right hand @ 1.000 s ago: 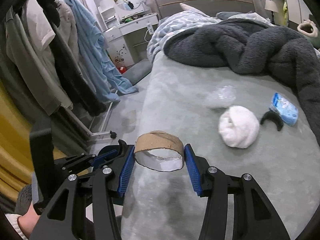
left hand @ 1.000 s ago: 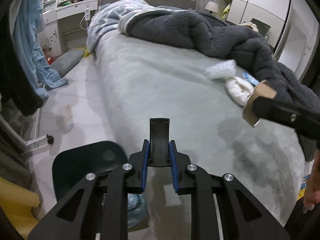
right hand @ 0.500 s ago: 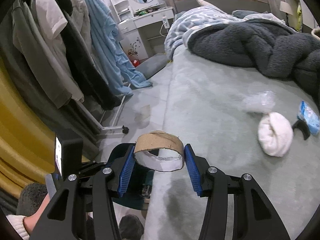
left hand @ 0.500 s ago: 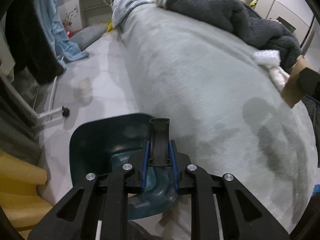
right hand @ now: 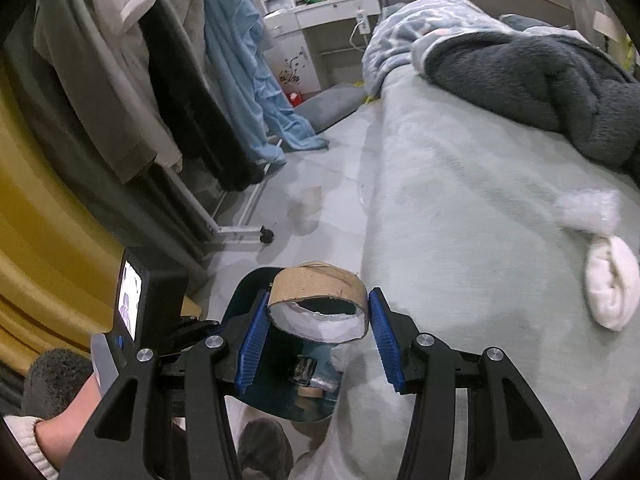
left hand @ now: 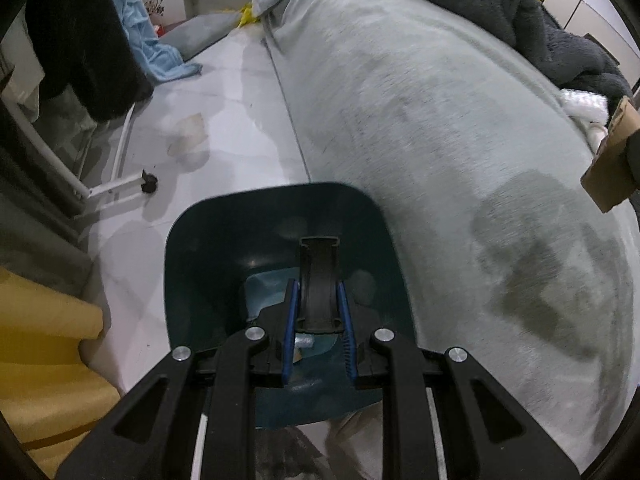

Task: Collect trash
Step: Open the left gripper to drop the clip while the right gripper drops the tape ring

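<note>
Beside the bed [right hand: 460,208], right gripper [right hand: 318,316] clamps a cardboard ring [right hand: 320,300] above the bin [right hand: 248,292].

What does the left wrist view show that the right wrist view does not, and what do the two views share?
Only the left wrist view: the left gripper clamped on a black curved piece.

Only the right wrist view: the white sock, the hanging clothes, and a hand.

Both: the cardboard roll in the right gripper, the teal bin, and the bed.
</note>
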### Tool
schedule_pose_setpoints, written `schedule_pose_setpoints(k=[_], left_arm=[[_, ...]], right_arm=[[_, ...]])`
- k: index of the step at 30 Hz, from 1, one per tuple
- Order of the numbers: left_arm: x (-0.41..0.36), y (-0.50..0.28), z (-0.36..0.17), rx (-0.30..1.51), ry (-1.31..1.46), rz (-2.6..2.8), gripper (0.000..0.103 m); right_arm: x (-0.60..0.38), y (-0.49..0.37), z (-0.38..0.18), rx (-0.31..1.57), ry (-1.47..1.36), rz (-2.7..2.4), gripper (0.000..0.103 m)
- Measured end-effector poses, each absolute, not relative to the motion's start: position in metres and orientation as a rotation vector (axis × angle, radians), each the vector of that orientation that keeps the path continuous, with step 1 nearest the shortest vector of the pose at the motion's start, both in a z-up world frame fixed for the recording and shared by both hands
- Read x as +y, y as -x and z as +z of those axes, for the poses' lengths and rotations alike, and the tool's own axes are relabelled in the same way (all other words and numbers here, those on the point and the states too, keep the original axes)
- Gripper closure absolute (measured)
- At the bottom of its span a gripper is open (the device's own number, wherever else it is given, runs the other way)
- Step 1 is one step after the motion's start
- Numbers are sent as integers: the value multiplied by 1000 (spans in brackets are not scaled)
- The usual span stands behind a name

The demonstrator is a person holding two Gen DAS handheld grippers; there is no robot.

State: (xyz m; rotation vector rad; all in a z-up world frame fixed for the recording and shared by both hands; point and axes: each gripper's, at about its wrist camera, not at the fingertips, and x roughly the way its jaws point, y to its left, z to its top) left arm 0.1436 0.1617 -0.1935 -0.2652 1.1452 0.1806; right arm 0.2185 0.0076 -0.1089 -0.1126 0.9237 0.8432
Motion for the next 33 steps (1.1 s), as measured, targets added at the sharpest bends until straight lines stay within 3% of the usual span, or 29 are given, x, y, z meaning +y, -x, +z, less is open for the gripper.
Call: schedule_pose_setpoints(k=[13,15,21,27,33], left_arm=[[199,-127,-225,1287,344,231,79],[205,-124,-225,1289,362,234,62],[220,-113,-217,1255,398,250,44],[229,-105,-198,1190,389,246,28],[237,-96,-175,1113,375,252,23]], right_arm=[[59,-221,-137,994,172,902,52],[61,-222,-141,1001,181,906,52],[65,-231,-160,1049,188,893,52],[75,-233,-181,1090,219,875,52],[84,-233,-195,1113,257,863,52]])
